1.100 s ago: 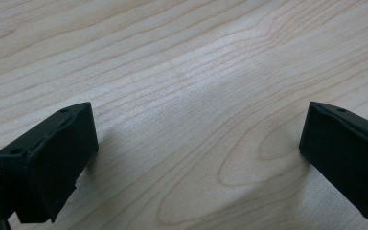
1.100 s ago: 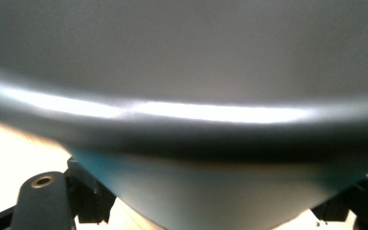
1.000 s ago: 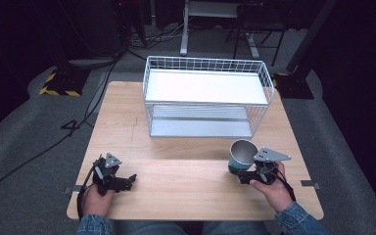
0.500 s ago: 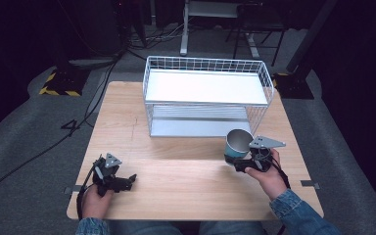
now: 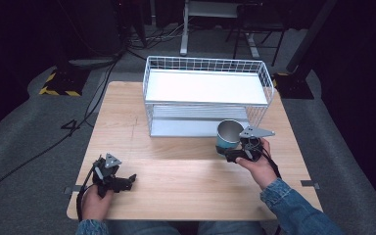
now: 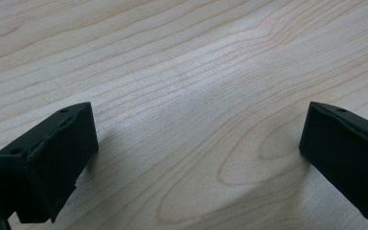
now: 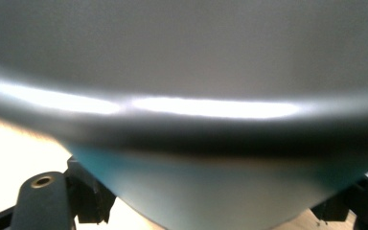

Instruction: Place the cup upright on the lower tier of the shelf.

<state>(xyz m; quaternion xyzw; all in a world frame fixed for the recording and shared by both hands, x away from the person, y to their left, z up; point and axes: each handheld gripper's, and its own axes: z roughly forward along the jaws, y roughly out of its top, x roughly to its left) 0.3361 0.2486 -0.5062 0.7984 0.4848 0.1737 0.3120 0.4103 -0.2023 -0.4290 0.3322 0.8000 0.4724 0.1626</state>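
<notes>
High view: one cup, one wire basket, two grippers.

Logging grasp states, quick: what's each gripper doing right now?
Left gripper: open, holding nothing, low over the table.
Right gripper: shut on the cup.

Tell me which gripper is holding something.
The right gripper: its jaws clamp a teal cup just in front of the wire rack. The left gripper rests open on the table.
</notes>
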